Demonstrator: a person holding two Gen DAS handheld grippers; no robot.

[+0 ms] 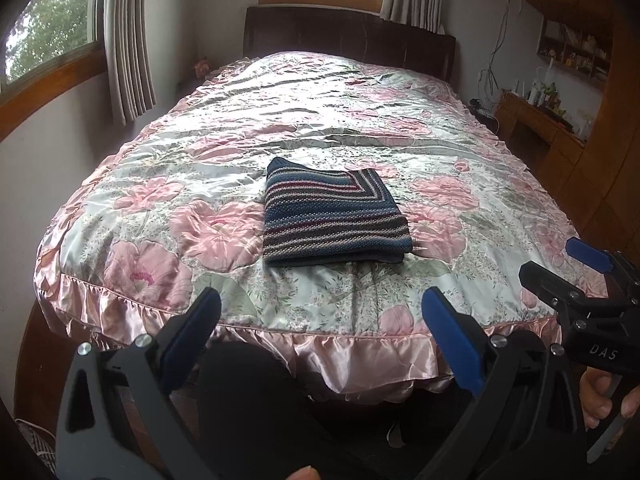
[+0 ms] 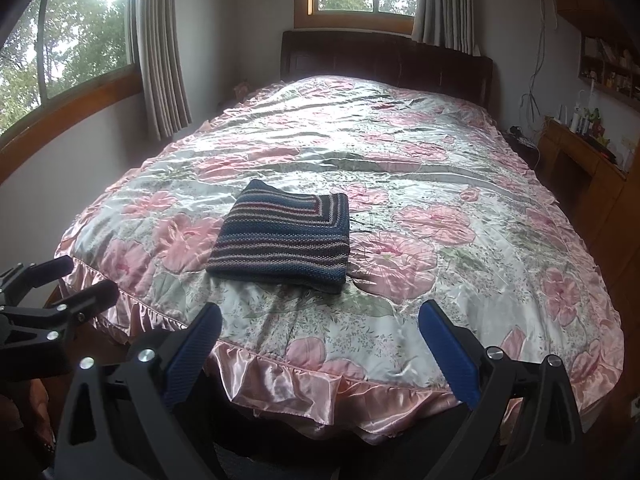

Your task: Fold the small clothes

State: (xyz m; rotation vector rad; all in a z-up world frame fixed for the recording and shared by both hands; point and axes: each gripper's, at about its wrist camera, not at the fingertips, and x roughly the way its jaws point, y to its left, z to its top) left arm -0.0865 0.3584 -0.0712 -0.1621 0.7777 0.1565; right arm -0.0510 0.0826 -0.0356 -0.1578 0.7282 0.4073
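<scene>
Left gripper hangs empty off the bed's foot, jaws apart. The knit lies folded near that edge, well clear of both tools. Right gripper likewise gapes empty. Folding looks finished; next probably only a tidy or withdrawal.

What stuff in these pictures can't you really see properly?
- Folded blue striped knitted garment: both views show only its top layer; whatever is folded underneath is hidden, so its type is unclear.
- Small items on the wooden wall shelf: too small and blurred in both views.
- Right tongs in the left wrist view: cut off by the picture's edge.
- Floor beneath the pink floral satin bedspread: hidden by its frill.
</scene>
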